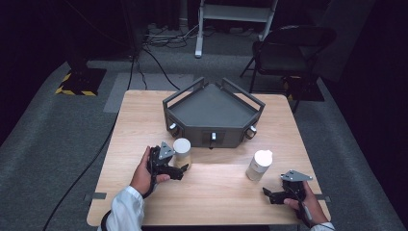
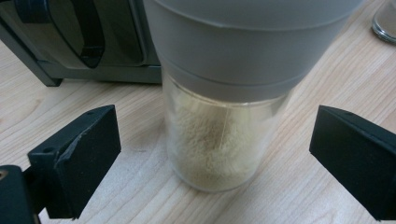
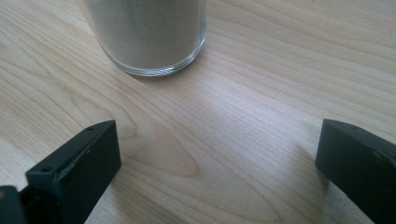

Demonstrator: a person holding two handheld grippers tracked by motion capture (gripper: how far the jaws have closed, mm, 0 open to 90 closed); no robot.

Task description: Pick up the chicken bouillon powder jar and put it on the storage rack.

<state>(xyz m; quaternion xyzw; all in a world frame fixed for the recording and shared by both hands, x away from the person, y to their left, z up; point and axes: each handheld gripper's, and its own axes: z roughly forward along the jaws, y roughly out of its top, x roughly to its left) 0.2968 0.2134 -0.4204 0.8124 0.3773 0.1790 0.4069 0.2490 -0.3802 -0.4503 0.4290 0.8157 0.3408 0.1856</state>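
Two clear jars of pale powder stand on the wooden table (image 1: 211, 192). The left jar (image 1: 182, 152) has a grey cap and stands just in front of the dark tray. My left gripper (image 1: 179, 171) is open around it; in the left gripper view the jar (image 2: 219, 135) stands between the jaws, which are wide apart and not touching it. The right jar (image 1: 259, 165) stands to the right of the middle. My right gripper (image 1: 267, 194) is open on the table, a little short of that jar (image 3: 149, 35), with bare wood between its jaws.
A dark five-sided tray (image 1: 213, 114) with raised rails and front knobs sits at the back middle of the table. A folding chair (image 1: 288, 53) and cables lie on the floor beyond. Bare wood (image 1: 216, 202) lies between the grippers.
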